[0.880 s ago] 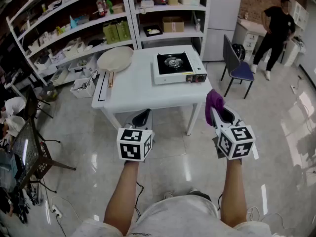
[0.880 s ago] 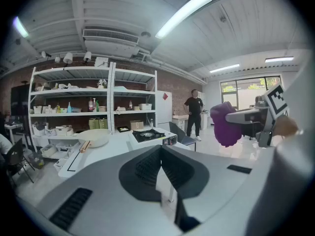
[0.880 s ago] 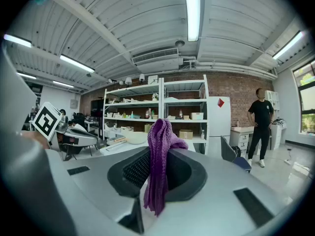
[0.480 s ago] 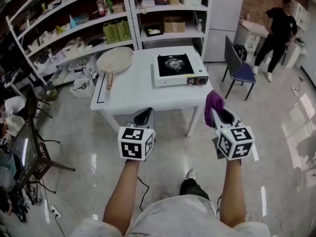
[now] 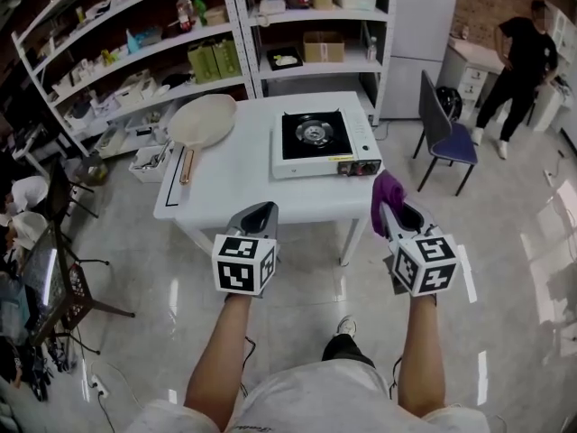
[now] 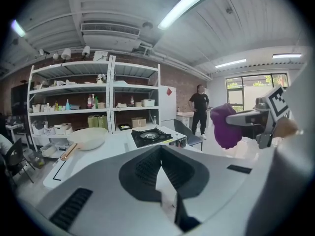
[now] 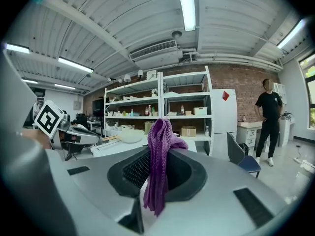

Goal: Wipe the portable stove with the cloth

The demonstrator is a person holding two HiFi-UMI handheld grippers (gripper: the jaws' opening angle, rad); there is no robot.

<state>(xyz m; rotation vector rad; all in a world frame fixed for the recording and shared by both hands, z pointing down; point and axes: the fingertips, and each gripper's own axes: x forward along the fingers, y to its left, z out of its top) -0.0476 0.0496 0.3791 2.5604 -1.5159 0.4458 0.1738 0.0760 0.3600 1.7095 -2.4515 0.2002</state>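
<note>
The portable stove [image 5: 325,142], white with a black burner top, sits at the right end of a white table [image 5: 230,174]; the left gripper view shows the stove [image 6: 153,136] too. My right gripper [image 5: 389,207] is shut on a purple knitted cloth [image 5: 388,193], which hangs from its jaws [image 7: 158,166]. It hovers off the table's near right corner, short of the stove. My left gripper [image 5: 255,216] is shut and holds nothing, just before the table's front edge.
A pale pan with a wooden handle [image 5: 200,122] lies on the table's left part. Shelves [image 5: 180,52] full of goods stand behind. A blue chair [image 5: 446,133] and a person in black [image 5: 518,66] are to the right.
The table and stove have come nearer and lower in the head view. Both grippers sit slightly higher in that view, still holding the same way.
</note>
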